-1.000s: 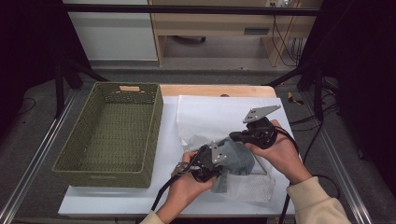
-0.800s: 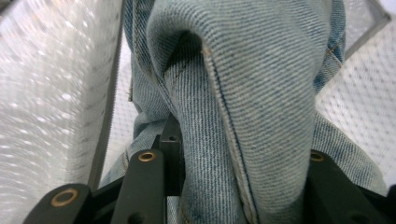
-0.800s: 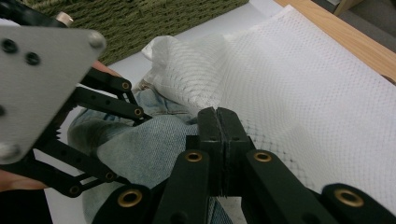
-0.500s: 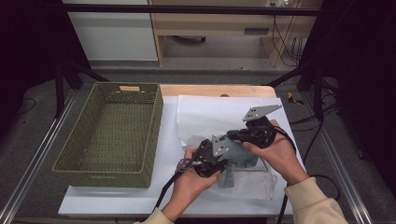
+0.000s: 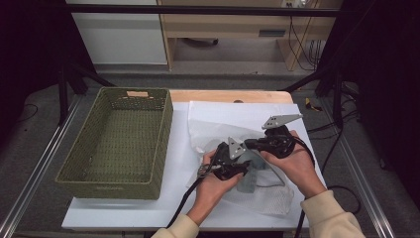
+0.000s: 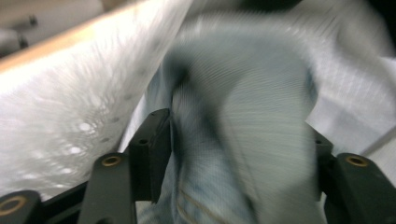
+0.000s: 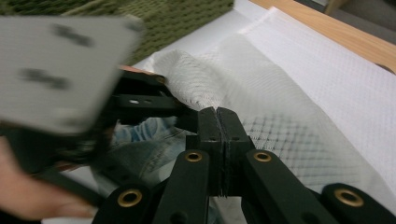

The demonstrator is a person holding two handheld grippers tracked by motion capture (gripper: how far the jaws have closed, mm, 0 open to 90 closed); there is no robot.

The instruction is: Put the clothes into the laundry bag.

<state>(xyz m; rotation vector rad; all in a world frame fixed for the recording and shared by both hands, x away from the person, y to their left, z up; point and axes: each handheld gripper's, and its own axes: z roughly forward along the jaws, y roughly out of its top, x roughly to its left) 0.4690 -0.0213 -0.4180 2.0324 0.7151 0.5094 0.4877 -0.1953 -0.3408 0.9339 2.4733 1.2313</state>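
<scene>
A blue-grey denim garment (image 5: 247, 181) lies half inside a white mesh bag (image 5: 271, 199) on the table. My left gripper (image 5: 246, 167) points into the bag's mouth. Its jaws have just been opening and stand wide, with the denim garment (image 6: 243, 116) loose between them and the mesh bag (image 6: 70, 116) to one side. My right gripper (image 5: 249, 145) sits just behind it. In the right gripper view its jaws (image 7: 217, 112) are pressed together on a fold of the mesh bag (image 7: 280, 102), which looks lifted. The garment (image 7: 140, 140) shows below the left gripper (image 7: 140, 102).
A green woven basket (image 5: 166, 134) stands at the left of the white table top (image 5: 124, 213). A wooden strip (image 5: 233, 95) runs along the far edge. Metal rails flank the table, and cables trail from both grippers toward the person.
My left gripper has moved a little away from the person, toward the right gripper and the bag's mouth, and its jaws have spread. The right hand has stayed put.
</scene>
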